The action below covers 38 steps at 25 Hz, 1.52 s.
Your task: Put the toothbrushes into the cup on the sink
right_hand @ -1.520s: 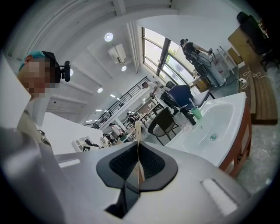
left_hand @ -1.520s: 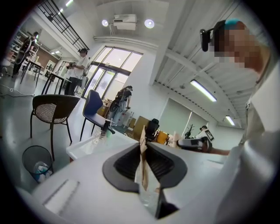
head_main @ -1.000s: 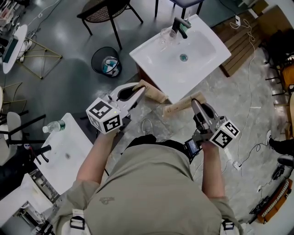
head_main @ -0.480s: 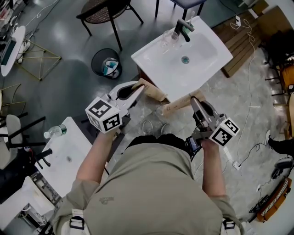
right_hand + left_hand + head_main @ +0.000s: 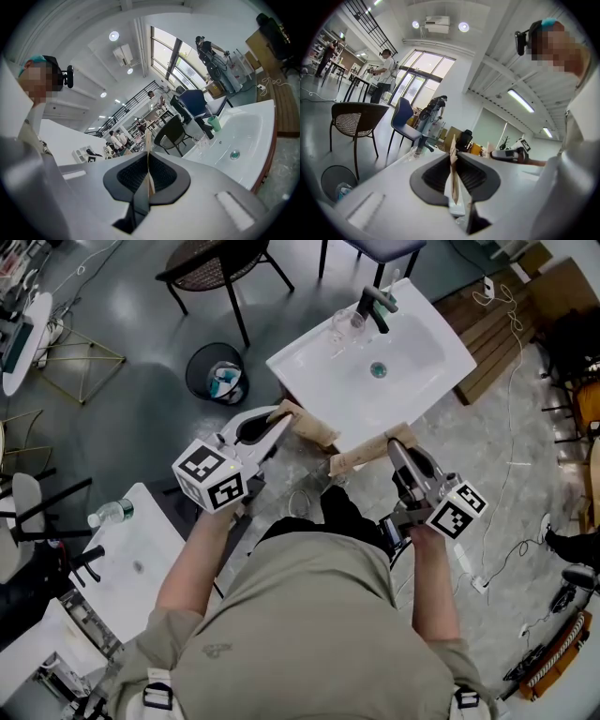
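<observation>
In the head view the white sink [image 5: 319, 362] stands ahead of me, with a dark faucet [image 5: 372, 304] and a clear glass cup [image 5: 342, 322] at its far rim. A green cup [image 5: 214, 123] shows beside the faucet in the right gripper view. My left gripper [image 5: 287, 418] is shut on a tan paper-wrapped toothbrush [image 5: 311, 428] near the sink's front left corner. My right gripper [image 5: 396, 444] is shut on a second tan wrapped toothbrush [image 5: 361, 454] just below the sink's front edge. Each packet shows edge-on between the jaws, the left one [image 5: 453, 168] and the right one [image 5: 148, 164].
A black waste bin [image 5: 216, 369] sits left of the sink and a dark chair [image 5: 220, 263] behind it. A small white table [image 5: 141, 559] with a water bottle [image 5: 111, 513] is at my left. A wooden pallet [image 5: 492, 329] and cables lie to the right.
Both grippers keep their hold on the packets and have barely moved. The sink has shifted slightly in view, and a dark-clad leg now shows below me.
</observation>
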{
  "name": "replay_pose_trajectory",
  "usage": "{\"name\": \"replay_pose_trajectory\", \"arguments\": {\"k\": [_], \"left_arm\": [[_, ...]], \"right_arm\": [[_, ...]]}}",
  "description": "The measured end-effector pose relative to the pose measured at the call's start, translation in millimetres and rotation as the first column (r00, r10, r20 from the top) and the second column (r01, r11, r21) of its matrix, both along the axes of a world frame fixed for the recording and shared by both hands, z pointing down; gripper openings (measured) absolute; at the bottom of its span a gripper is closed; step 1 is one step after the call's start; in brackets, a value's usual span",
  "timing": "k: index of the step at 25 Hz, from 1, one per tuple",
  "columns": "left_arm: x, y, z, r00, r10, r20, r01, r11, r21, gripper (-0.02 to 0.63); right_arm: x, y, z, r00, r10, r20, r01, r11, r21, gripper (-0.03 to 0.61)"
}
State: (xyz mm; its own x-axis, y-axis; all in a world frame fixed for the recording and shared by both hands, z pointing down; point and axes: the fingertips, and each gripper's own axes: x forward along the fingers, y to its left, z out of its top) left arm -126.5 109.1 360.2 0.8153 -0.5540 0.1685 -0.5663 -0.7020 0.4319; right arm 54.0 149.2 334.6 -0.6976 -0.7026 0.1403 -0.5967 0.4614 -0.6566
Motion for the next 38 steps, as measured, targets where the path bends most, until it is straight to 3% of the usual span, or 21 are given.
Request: {"name": "replay_pose_trajectory", "arguments": {"k": [38], "left_arm": [[87,-94,5,0.984,-0.161,0.082,0.164,0.986,-0.031,0.046]], "right_arm": [[92,-129,17,0.983,-0.157,0.094,0.160,0.987,-0.024,0.018]]}}
